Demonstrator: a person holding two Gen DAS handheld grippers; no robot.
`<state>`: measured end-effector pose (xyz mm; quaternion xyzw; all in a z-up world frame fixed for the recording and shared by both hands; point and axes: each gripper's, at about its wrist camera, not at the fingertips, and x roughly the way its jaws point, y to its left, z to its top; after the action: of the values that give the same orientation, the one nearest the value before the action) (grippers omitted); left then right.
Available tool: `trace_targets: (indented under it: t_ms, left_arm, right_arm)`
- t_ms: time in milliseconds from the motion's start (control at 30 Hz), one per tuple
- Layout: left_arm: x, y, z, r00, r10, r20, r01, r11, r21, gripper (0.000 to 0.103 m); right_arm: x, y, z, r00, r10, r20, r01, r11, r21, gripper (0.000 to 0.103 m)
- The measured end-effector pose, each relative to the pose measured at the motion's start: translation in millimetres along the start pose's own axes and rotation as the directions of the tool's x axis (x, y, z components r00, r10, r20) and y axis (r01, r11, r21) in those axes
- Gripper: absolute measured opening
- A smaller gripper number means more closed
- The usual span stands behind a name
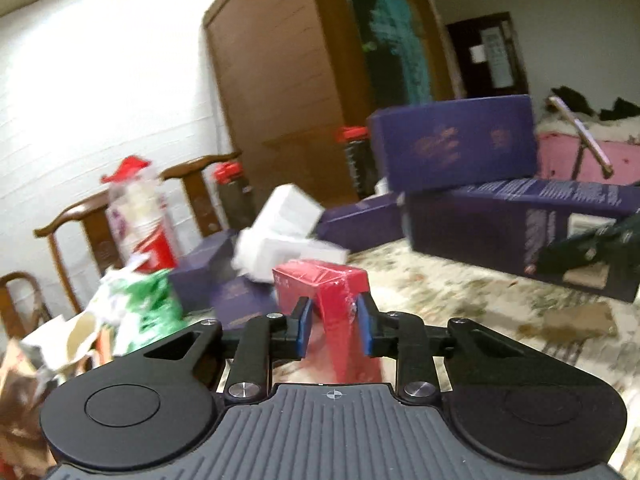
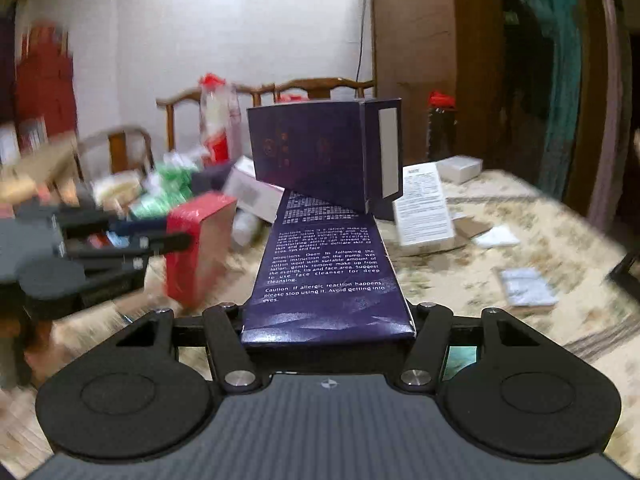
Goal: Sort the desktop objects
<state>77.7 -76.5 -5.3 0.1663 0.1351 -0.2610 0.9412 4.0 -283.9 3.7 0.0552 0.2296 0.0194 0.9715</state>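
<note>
My left gripper (image 1: 333,309) is shut on a red box (image 1: 328,280) wrapped in clear film and holds it above the floral tablecloth (image 1: 460,292). The same red box (image 2: 200,240) and the left gripper (image 2: 176,242) show at the left of the right wrist view. My right gripper (image 2: 328,320) is shut on a long dark purple box (image 2: 328,264) with white print; its fingers are hidden under the box. Another purple box (image 2: 320,152) rests on the far end of it.
Large purple boxes (image 1: 456,144) are stacked at the right back. White boxes (image 1: 288,220), green packets (image 1: 148,304) and a red-capped bag of cups (image 1: 136,216) crowd the left. Leaflets (image 2: 424,208) and small packets (image 2: 524,288) lie on the table. Wooden chairs and a cabinet (image 1: 280,80) stand behind.
</note>
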Motion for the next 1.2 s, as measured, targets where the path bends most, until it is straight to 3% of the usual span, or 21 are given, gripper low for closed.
trace_targets:
  t_ms: [200,300,333,467,533,733,967,1000,1100,1200]
  left_arm:
    - [-12,21,-15,0.998,0.05,-0.041,-0.052,0.998,-0.042,0.028]
    - [-9,27,-20,0.993,0.087,-0.074,-0.092,0.993,-0.068,0.059]
    - [-9,27,-21,0.992,0.1,-0.078,-0.106,0.991,-0.078,0.062]
    - [-14,18,-19,0.995,0.073,-0.062,-0.078,0.994,-0.078,0.064]
    - [-17,9,-17,0.996,0.083,-0.043,-0.085,0.995,-0.047,0.078]
    - [-14,-9,-10,0.996,0.085,-0.015,-0.085,0.996,0.003,0.084]
    - [36,-9,-9,0.991,0.103,-0.088,-0.1,0.994,0.033,0.083]
    - [40,-8,-10,0.991,0.1,-0.093,-0.097,0.995,0.034,0.076]
    - [50,-4,-12,0.988,0.072,-0.137,-0.072,0.997,0.004,0.036]
    - [48,5,-14,0.99,0.054,-0.133,-0.062,0.996,-0.057,0.034]
  right_arm:
    - [19,16,-14,0.998,-0.009,-0.063,0.004,0.998,-0.069,0.063]
    - [25,27,-19,0.997,-0.021,-0.071,0.013,0.993,-0.119,0.064]
    - [28,31,-21,0.997,-0.029,-0.076,0.019,0.99,-0.138,0.064]
    - [42,39,-26,0.994,-0.009,-0.108,-0.008,0.989,-0.151,0.064]
    - [45,42,-28,0.994,-0.013,-0.107,-0.004,0.987,-0.16,0.064]
    - [46,41,-28,0.994,-0.004,-0.112,-0.013,0.988,-0.153,0.064]
    - [48,40,-33,0.993,0.006,-0.12,-0.024,0.989,-0.148,0.064]
    - [48,39,-34,0.992,0.009,-0.122,-0.027,0.989,-0.145,0.064]
    - [49,38,-36,0.992,0.015,-0.127,-0.034,0.988,-0.151,0.064]
    - [50,40,-36,0.992,-0.001,-0.128,-0.024,0.98,-0.2,0.063]
